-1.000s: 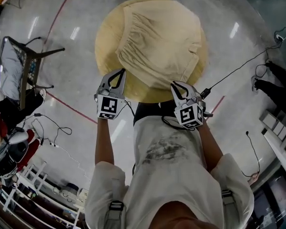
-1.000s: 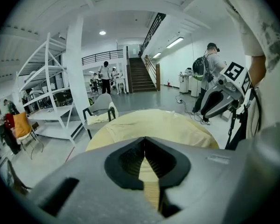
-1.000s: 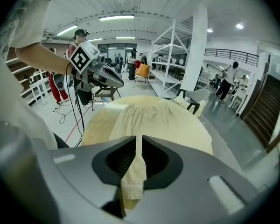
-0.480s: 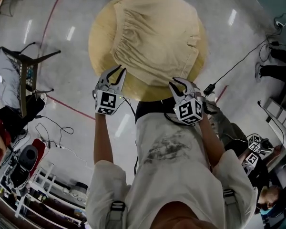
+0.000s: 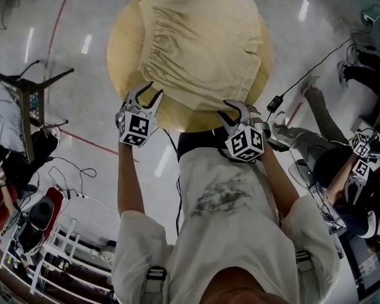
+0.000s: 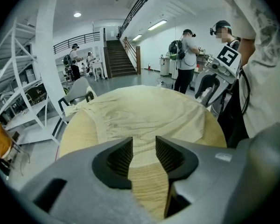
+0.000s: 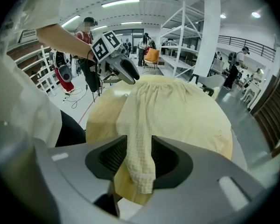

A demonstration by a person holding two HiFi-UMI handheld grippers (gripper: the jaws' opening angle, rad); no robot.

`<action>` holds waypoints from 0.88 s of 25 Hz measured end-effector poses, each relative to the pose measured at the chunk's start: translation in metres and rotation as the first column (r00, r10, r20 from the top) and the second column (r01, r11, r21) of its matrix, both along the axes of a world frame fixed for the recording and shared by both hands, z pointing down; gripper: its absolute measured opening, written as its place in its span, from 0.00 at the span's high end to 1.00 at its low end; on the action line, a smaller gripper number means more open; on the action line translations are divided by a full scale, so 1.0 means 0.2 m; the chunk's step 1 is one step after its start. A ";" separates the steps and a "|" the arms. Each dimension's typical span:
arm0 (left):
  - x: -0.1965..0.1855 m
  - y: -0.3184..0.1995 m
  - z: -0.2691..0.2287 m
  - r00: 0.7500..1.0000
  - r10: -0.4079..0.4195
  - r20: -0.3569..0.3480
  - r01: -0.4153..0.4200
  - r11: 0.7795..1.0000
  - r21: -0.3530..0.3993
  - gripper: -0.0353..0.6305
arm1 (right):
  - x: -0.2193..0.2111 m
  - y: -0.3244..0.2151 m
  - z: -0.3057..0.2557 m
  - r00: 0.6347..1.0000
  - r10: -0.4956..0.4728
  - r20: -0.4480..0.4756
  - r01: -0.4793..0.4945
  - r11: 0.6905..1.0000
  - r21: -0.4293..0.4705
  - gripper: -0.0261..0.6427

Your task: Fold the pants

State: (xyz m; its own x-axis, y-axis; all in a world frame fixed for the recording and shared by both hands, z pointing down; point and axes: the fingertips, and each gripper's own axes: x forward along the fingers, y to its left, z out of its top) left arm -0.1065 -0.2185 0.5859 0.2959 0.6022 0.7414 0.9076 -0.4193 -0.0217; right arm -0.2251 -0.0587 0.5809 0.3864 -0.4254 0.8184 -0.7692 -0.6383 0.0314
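So the pants [image 5: 202, 49] are lying spread out on the round wooden table [image 5: 121, 52] and cover most of its top. The gathered waistband side is toward the table's left, going by the head view.

The left gripper [image 5: 150, 92] is at the table's near-left edge. Its jaws are spread and have just been opening. Nothing is between them, and you just see bare wood through the gap, with the edge of the pants a bit further onto the table.

The right gripper [image 5: 233, 109] is at the table's near-right edge. Its jaws have just been opening too and are apart now. A narrow hemmed bit of the pants hangs down in the gap, drooping over the table's near edge, and it looks loose rather than pinched.

There are also other people standing around beyond the table's far side
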 end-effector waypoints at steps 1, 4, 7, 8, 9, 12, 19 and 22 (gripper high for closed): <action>0.00 -0.01 0.02 1.000 0.007 0.005 -0.007 1.000 0.008 0.70 | -0.01 0.00 0.01 1.000 -0.009 0.006 0.009 1.000 -0.005 0.70; -0.01 -0.03 0.06 1.000 0.023 0.019 -0.023 0.999 0.033 0.67 | -0.04 0.00 0.05 0.999 -0.027 0.020 0.028 0.999 -0.017 0.68; 0.00 -0.06 0.09 0.999 0.041 0.033 -0.043 0.998 0.054 0.64 | -0.05 -0.01 0.07 0.999 -0.034 0.037 0.035 0.999 -0.021 0.67; 0.00 -0.07 0.10 0.998 0.049 0.037 -0.051 0.997 0.063 0.62 | -0.06 -0.02 0.08 0.998 -0.036 0.042 0.037 0.999 -0.022 0.67; 0.00 -0.07 0.11 0.998 0.057 0.040 -0.060 0.995 0.073 0.62 | -0.06 -0.02 0.09 0.998 -0.039 0.046 0.040 0.999 -0.023 0.66; 0.02 -0.09 0.16 0.996 0.081 0.043 -0.085 0.991 0.103 0.60 | -0.07 -0.01 0.14 0.998 -0.044 0.055 0.046 0.999 -0.028 0.65; 0.05 -0.07 0.25 0.993 0.107 0.056 -0.113 0.985 0.127 0.59 | -0.07 0.02 0.24 0.997 -0.043 0.067 0.046 0.998 -0.044 0.65; 0.04 -0.06 0.27 0.993 0.094 0.069 -0.102 0.988 0.115 0.59 | -0.08 0.03 0.26 0.997 -0.038 0.070 0.041 0.998 -0.047 0.66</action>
State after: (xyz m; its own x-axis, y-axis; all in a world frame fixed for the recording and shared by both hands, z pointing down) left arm -0.0983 -0.2307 0.6404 0.1903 0.5335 0.8241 0.9453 -0.3260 -0.0073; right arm -0.2418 -0.0536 0.6320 0.3121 -0.3985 0.8624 -0.7951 -0.6065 0.0075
